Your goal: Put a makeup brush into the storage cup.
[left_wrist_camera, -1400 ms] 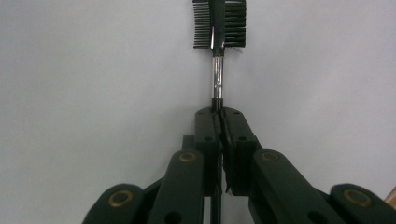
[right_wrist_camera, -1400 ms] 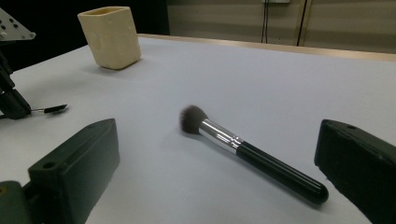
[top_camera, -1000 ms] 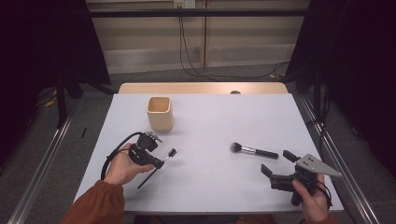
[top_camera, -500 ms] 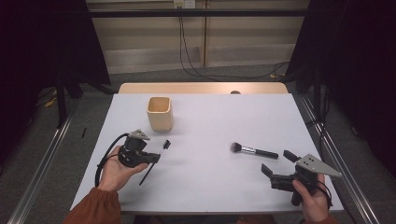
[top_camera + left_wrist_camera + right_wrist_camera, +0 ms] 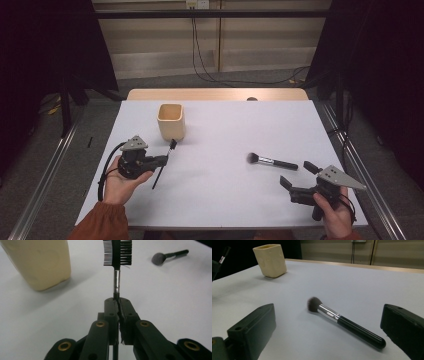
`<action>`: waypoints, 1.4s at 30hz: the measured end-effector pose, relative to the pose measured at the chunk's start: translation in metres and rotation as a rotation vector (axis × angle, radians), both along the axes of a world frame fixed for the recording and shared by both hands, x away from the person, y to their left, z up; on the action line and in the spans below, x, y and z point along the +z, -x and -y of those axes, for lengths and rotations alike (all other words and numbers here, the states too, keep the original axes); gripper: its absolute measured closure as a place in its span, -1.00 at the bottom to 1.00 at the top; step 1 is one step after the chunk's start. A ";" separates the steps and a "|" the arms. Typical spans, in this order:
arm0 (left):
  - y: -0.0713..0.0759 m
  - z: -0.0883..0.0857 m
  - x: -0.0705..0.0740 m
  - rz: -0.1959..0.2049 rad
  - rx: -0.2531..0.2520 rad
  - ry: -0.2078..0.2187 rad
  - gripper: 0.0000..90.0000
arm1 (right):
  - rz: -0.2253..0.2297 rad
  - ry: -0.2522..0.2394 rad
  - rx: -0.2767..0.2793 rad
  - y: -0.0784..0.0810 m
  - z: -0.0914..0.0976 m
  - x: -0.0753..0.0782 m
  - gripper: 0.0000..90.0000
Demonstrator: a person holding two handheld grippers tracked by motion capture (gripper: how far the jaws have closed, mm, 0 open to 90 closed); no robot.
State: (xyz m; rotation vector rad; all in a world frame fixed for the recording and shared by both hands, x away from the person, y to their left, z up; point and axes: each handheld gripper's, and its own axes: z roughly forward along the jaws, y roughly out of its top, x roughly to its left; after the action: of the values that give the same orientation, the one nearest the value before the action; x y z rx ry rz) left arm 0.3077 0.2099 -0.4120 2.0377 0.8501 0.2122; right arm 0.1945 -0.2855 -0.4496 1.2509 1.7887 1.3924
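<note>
Working at a white table (image 5: 220, 190) with a wooden strip along its far edge, I have a gripper in each hand. Toward the far left stands a cream cup (image 5: 171, 121), upright, square with rounded corners; I can read no brand, label or writing on it or on anything else on the table. My left gripper (image 5: 164, 160) is clamped tight on the thin black handle of a small comb brush (image 5: 169, 151), gripping it partway along so the short handle end sticks out behind the jaws. In the left gripper view the toothed head (image 5: 117, 252) points away from me, just beside the cup and apart from it. My right gripper (image 5: 296, 176) sits near the table's front right corner with its jaws spread wide and nothing between them. Just beyond it lies a powder brush (image 5: 272, 161) flat on the table, its dark bristles pointing left, its black handle toward the right gripper, touching neither jaw
</note>
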 end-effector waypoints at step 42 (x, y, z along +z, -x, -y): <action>-0.008 0.004 0.031 0.262 0.078 0.208 0.91 | 0.000 0.001 0.009 -0.002 -0.001 0.000 -1.00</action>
State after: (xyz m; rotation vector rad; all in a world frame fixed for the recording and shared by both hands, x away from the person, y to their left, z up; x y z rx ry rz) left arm 0.3156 0.2063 -0.3807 1.7401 0.7543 0.4077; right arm 0.1961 -0.2844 -0.4501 1.2438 1.7963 1.3969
